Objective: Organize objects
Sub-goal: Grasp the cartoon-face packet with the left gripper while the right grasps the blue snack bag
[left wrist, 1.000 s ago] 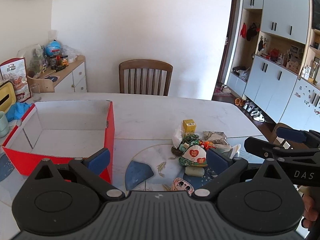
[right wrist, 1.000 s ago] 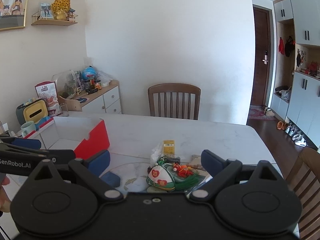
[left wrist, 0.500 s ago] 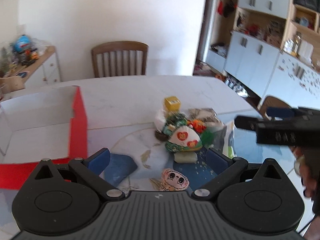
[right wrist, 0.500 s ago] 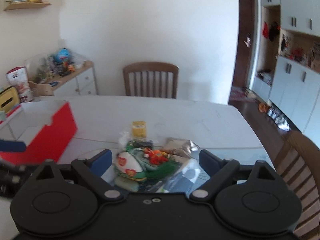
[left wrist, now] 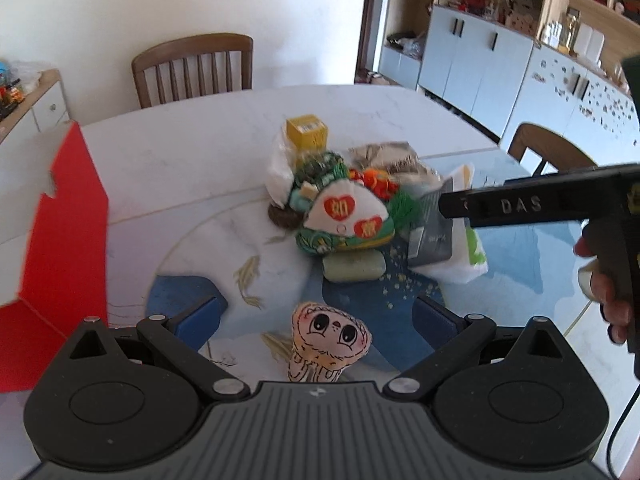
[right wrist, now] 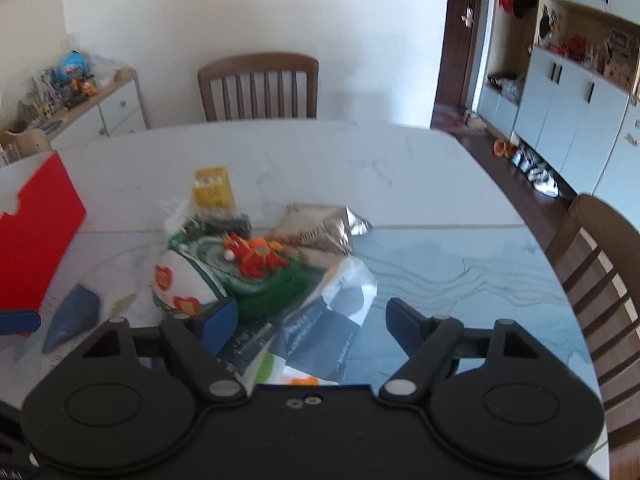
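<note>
We hold the left claw (left wrist: pixel 316 316) spread and empty over the small plush doll (left wrist: pixel 329 342), which lies on the counter (left wrist: pixel 180 168) between its pads, untouched. The right claw (right wrist: pixel 308 320), its jaws just narrowed yet apart, gripping nothing, hangs over the dark packet (right wrist: pixel 320 336) at the near edge of the pile (left wrist: pixel 344 208). The red box (left wrist: pixel 68 240) stands open at left, likely as the receptacle.

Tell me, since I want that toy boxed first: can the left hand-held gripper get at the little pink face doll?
Probably yes: the doll lies alone between the open left hand-held gripper fingers, apart from the pile.
</note>
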`<state>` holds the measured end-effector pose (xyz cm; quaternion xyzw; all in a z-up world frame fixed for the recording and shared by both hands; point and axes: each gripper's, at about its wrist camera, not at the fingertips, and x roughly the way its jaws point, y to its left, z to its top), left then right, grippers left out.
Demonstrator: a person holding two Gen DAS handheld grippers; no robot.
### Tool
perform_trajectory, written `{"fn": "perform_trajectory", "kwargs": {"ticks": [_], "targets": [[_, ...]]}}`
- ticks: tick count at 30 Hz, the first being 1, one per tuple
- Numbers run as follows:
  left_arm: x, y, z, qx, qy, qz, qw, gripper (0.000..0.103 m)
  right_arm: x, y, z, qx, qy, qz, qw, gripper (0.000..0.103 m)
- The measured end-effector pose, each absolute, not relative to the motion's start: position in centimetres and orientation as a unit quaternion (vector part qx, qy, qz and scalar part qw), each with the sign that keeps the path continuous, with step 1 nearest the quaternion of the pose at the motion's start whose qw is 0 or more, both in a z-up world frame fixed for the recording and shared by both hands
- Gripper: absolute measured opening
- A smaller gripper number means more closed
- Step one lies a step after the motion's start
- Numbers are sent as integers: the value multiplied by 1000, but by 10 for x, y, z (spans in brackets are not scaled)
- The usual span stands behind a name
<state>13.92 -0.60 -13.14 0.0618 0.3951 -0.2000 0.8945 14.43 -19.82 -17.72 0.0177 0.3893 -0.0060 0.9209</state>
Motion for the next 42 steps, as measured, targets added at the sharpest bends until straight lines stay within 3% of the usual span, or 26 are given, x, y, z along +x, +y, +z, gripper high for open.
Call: {"fn": "perform_trajectory", "kwargs": {"ticks": [6, 15, 20, 30, 42], "targets": [[144, -13, -148, 88, 397, -205, 890, 100, 157, -205, -191, 35, 415, -12, 909, 70], [147, -21, -160, 110, 408, -212, 881, 73, 159, -206, -199, 44, 435, -4, 899, 51], [146, -24, -162, 115, 417, -210, 877, 51, 156, -205, -196, 42, 434, 1, 900, 37], [137, -30, -159, 122, 423, -187, 878, 50, 146, -216, -186, 28, 422, -2, 906, 16], [116, -20, -120, 82, 414, -152, 894, 50, 108, -237, -147, 41, 397, 51, 915, 14]]}}
